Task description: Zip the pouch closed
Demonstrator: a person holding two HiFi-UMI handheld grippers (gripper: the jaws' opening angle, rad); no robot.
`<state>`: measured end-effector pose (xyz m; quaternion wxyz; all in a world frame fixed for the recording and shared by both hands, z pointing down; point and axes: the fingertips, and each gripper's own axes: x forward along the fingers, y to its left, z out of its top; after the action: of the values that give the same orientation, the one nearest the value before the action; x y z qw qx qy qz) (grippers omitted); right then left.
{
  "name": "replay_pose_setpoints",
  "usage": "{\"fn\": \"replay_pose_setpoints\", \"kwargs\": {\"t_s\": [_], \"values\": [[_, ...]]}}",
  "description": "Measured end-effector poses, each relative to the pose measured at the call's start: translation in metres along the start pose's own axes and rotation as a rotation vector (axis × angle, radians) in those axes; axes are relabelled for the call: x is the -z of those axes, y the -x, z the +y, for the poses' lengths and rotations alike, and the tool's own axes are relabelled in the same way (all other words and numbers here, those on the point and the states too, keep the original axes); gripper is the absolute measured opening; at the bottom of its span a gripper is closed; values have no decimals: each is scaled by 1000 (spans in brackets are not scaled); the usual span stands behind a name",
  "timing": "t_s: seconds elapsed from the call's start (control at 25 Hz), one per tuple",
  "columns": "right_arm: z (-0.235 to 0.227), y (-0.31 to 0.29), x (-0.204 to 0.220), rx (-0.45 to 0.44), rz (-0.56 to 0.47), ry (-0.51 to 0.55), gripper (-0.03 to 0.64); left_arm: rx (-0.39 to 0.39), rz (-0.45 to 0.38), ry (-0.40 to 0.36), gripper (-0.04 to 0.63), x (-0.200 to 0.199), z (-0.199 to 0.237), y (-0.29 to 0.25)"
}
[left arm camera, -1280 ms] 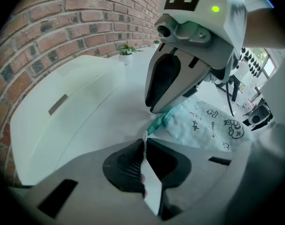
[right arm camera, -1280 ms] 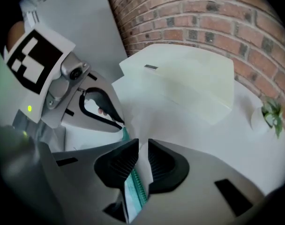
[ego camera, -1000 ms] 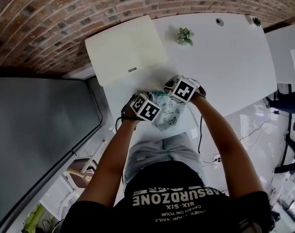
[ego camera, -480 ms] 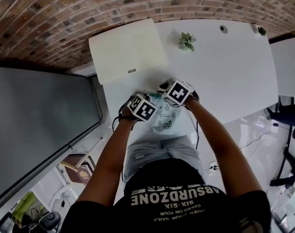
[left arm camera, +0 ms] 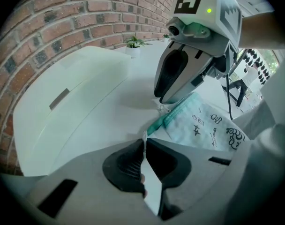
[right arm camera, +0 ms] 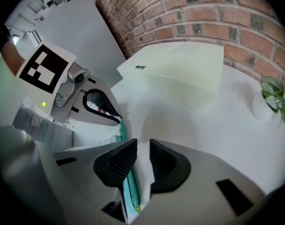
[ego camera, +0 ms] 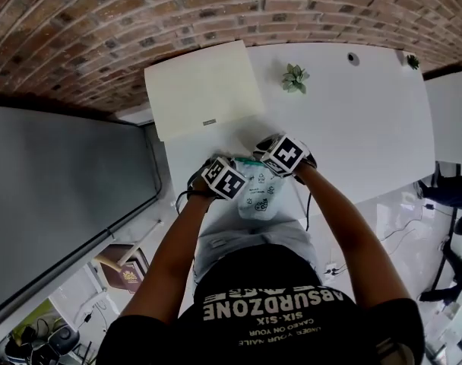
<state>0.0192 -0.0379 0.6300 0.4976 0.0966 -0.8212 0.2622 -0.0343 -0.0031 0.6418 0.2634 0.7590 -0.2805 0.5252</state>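
Note:
The pouch [ego camera: 259, 194] is pale, printed with small doodles, and lies on the white table [ego camera: 352, 120] near its front edge. A teal zipper [left arm camera: 173, 117] runs along its far edge. My left gripper [left arm camera: 144, 142] is shut on the thin white corner of the pouch at the zipper's left end. My right gripper [right arm camera: 142, 146] straddles the zipper [right arm camera: 131, 184] at the other end. Its jaws are closing, with a gap still showing between the pads and the pouch's edge inside it. In the head view the marker cubes [ego camera: 224, 179] [ego camera: 286, 155] hide both sets of fingertips.
A closed white box [ego camera: 204, 90] sits just beyond the pouch, against the brick wall [ego camera: 140, 21]. A small potted plant [ego camera: 295, 77] stands farther back. A black cable [ego camera: 307, 207] hangs off the table's front edge. The person's lap is right under that edge.
Both grippers stay at the pouch's far edge, the same distance apart. Only the head view has shifted slightly.

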Motion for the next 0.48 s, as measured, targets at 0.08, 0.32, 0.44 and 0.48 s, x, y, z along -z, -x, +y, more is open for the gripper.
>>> {"fn": "replay_pose_setpoints", "kwargs": {"t_s": [0.08, 0.32, 0.44, 0.48], "values": [[-2, 4, 2, -12, 5, 36, 78, 4, 3, -5, 23, 0, 0, 0], [9, 14, -9, -16, 23, 417, 78, 10, -6, 1, 23, -2, 1, 0], [15, 10, -4, -4, 112, 694, 83, 16, -4, 2, 23, -1, 1, 0], [16, 8, -1, -3, 148, 770, 84, 18, -3, 2, 23, -1, 1, 1]]}}
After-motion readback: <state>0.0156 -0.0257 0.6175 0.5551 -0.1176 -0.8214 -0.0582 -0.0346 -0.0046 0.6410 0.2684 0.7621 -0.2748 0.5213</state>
